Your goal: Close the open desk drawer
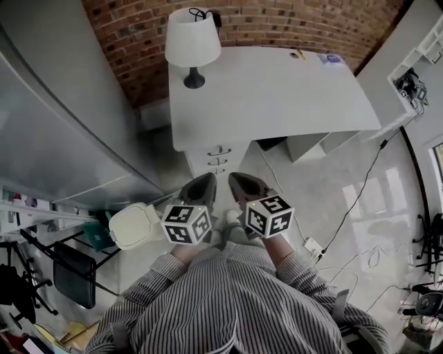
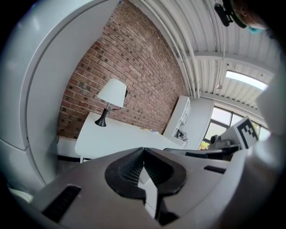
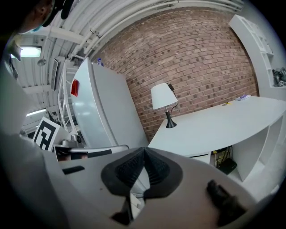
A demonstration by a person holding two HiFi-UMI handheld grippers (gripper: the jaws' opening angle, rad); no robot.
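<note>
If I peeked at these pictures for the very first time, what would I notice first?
Two dark tools, the left tool and the right tool, poke out side by side, both shut, just past the person's striped shirt. Ahead of them is a big white desk against a red brick wall. A white lamp stands on the desk's far left corner, and the drawers are underneath.

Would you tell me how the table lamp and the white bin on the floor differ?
The lamp stands on the desk near the brick wall; the bin sits on the floor beside the person. The lamp has a black stem and base under its shade; the bin is pale all over. Both are mostly white.
</note>
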